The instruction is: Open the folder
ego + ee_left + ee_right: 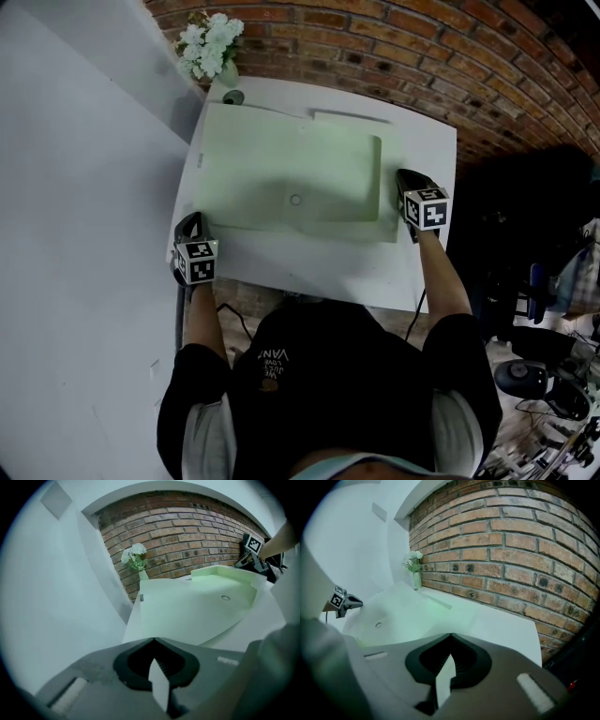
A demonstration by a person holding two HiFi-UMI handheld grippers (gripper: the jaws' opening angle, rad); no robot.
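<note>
A pale green folder (291, 173) lies flat and closed on the white table (319, 262), with a small round snap (295, 200) near its front middle. My left gripper (191, 221) sits at the table's front left corner, just off the folder's near left edge, jaws shut and empty. My right gripper (404, 176) rests beside the folder's right edge, also shut with nothing in it. In the left gripper view the jaw tips (153, 639) meet, with the folder (197, 611) lying ahead of them. The right gripper view likewise has closed tips (450, 633), and the folder (398, 613) is to the left.
A vase of white flowers (211, 47) stands at the table's far left corner, with a small round object (232, 97) beside it. A brick wall (422, 47) runs behind the table and a white wall (84, 234) along its left. Cluttered gear (544, 375) lies on the floor at the right.
</note>
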